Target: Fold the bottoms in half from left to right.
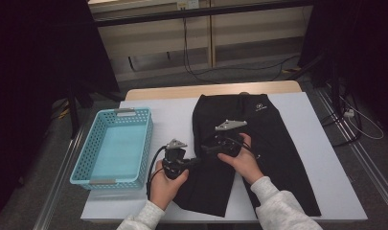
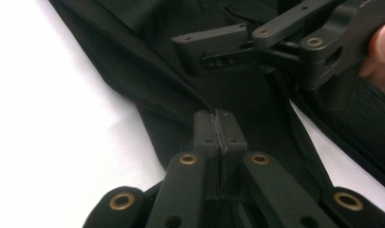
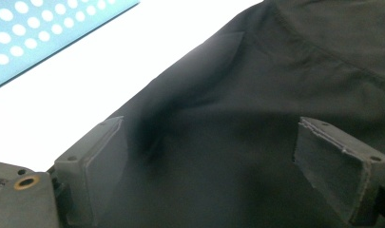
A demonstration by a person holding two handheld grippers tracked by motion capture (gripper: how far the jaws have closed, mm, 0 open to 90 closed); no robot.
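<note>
The black fabric shorts (image 1: 251, 143) are spread flat on the white counter (image 1: 321, 158), right of the turquoise perforated plastic basket (image 1: 112, 146). Their near-left edge is pinched by the closed left gripper (image 2: 220, 135), likely for folding; the right gripper (image 3: 209, 161) is held wide open above the cloth, empty.

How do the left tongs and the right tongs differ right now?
The left tongs are shut, pinching an edge of the black shorts; the right tongs stand wide open, with fabric showing between them but nothing gripped. In the high view, the left tongs sit at the shorts' left edge, while the right tongs are over the garment's middle. Both are black two-jaw tools, each held in one hand.
</note>
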